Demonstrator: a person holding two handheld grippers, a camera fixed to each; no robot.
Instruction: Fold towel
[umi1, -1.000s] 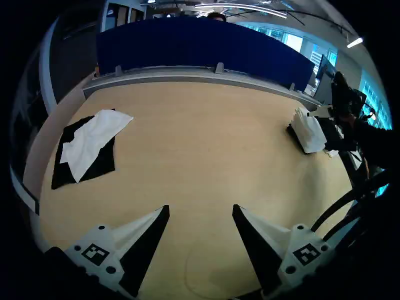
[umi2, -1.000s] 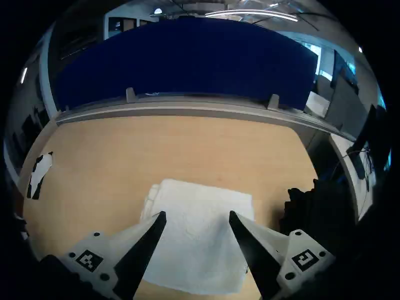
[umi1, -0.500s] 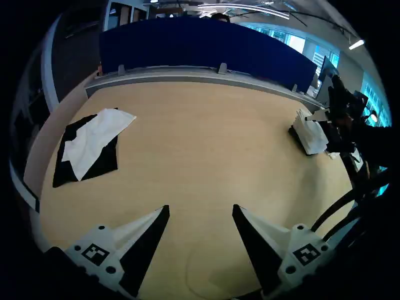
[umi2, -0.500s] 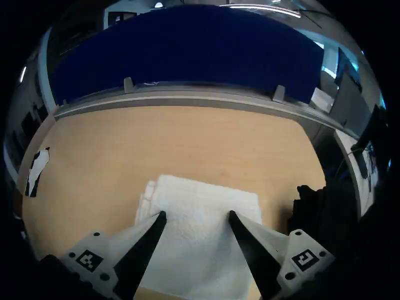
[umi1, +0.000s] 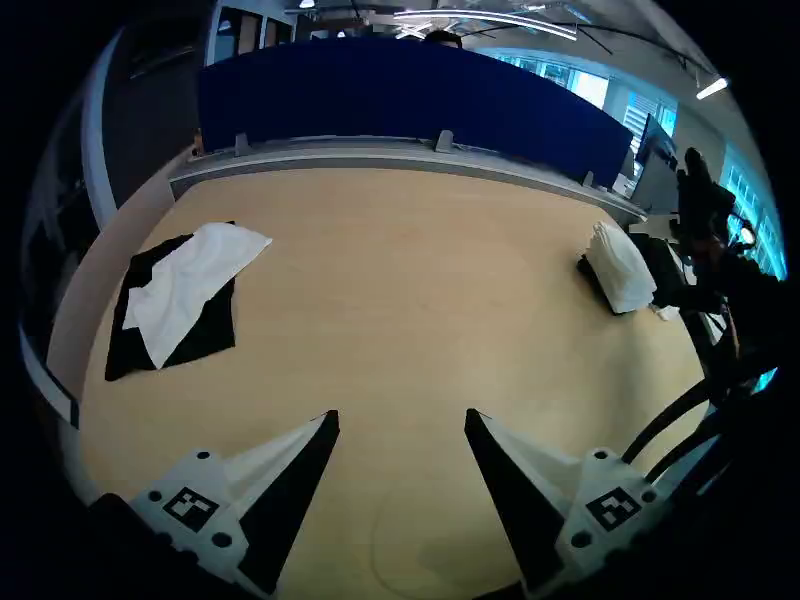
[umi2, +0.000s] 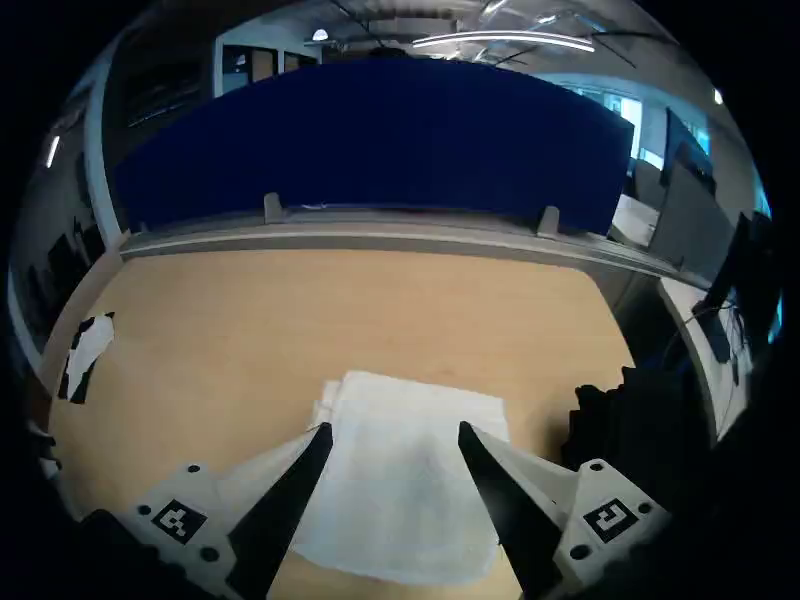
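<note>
Office bg: a long light-wood desk (umi1: 420, 270) w/ a blue partition (umi1: 400, 95) along its far edge and strip lights overhead.

Left gripper view first. The left gripper (umi1: 400, 425) hangs low over bare desk, its 2 fingers spread wide w/ nothing btwn them. Far left on the desk, a loose towel (umi1: 190, 275), white, lies slanted across a flat black cloth (umi1: 210, 330), and 1 corner pokes past the cloth's top edge. Way over at the right edge sits the folded towel (umi1: 622, 268), a thick white stack near the desk's corner. Something dark is right up against it, can't tell what from here. More dark shapes crowd that side, too murky to name.

Now the right gripper view. The right gripper (umi2: 393, 432) is directly over the folded towel, fingers wide apart, and the white cloth fills the gap btwn them and runs under both tips. Whether the tips touch the fabric, can't tell, and nothing is pinched. The towel lies flat and roughly square, w/ layered edges stepping out at its left side. Just beside it on the right is a dark pile (umi2: 635, 425) at the desk's edge. Far left, tiny, are the loose towel and black cloth, well apart from the folded 1. The partition runs across the back.
</note>
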